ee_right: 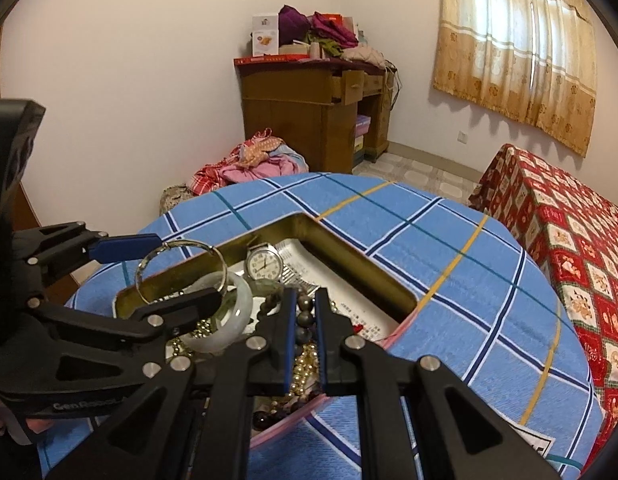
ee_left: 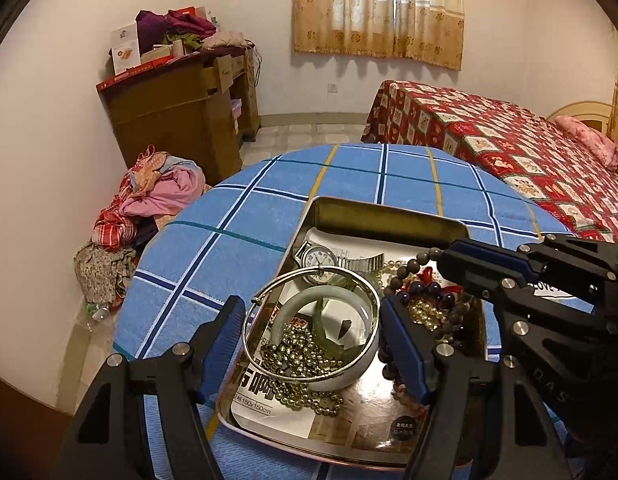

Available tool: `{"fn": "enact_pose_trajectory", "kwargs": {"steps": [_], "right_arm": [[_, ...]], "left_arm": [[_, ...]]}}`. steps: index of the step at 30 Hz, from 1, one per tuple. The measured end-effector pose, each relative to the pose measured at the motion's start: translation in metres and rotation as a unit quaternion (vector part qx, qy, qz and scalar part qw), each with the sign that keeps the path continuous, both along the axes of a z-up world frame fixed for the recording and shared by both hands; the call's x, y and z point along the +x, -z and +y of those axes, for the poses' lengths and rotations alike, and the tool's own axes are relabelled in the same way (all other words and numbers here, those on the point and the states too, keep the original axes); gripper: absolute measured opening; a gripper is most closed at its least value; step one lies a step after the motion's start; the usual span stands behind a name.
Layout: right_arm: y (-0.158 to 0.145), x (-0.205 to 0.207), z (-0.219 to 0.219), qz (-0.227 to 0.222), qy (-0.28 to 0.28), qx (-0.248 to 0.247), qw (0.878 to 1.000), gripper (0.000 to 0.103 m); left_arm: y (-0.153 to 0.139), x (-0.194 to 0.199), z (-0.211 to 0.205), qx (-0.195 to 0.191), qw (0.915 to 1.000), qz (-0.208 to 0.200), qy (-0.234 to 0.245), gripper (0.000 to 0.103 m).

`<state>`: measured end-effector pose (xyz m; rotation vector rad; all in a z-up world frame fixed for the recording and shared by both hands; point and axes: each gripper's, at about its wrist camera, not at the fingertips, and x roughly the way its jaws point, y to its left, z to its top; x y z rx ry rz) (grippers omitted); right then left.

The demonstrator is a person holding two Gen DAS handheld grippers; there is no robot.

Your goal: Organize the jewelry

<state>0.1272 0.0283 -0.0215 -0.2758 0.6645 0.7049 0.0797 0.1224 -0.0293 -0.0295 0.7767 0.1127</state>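
Hovering over the tin (ee_left: 389, 210), the left gripper (ee_left: 313, 344) spreads wide around a silver bangle (ee_left: 309, 280) ring-up inside, while the right gripper (ee_right: 305, 320), nearer the tin's right side, pinches a dark bead string (ee_right: 303, 312).

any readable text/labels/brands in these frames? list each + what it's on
"150x150cm": printed sheet lining the metal tin.
"Gen Robot": partly cut off, on the left tongs' black body.
"D A S": faint letters on the right tongs' arm.
"LOVE": white tag on the right tongs, partly hidden.
Large Chinese characters on the sheet: partly covered by jewelry, not readable.
Watch dial numerals: too small.
White box on the wooden cabinet: too small.
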Motion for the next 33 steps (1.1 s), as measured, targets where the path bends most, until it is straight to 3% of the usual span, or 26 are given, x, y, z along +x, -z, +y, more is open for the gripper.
{"fn": "enact_pose_trajectory", "kwargs": {"steps": [12, 17, 21, 33], "right_arm": [[0.016, 0.008, 0.006, 0.021, -0.003, -0.018, 1.000, 0.012], [0.015, 0.003, -0.002, 0.023, 0.005, -0.017, 1.000, 0.029], [0.006, -0.006, -0.014, 0.014, 0.025, -0.009, 1.000, 0.053], [-0.017, -0.031, -0.029, 0.000, 0.037, 0.026, 0.999, 0.057]], "left_arm": [[0.003, 0.000, 0.004, -0.009, 0.9999, -0.001, -0.005, 0.070], [-0.004, -0.008, 0.009, -0.011, 0.9997, -0.010, -0.017, 0.070], [-0.014, -0.022, 0.016, -0.017, 0.9988, -0.023, -0.038, 0.072], [-0.034, -0.045, 0.015, -0.021, 0.9966, -0.051, -0.061, 0.074]]}}
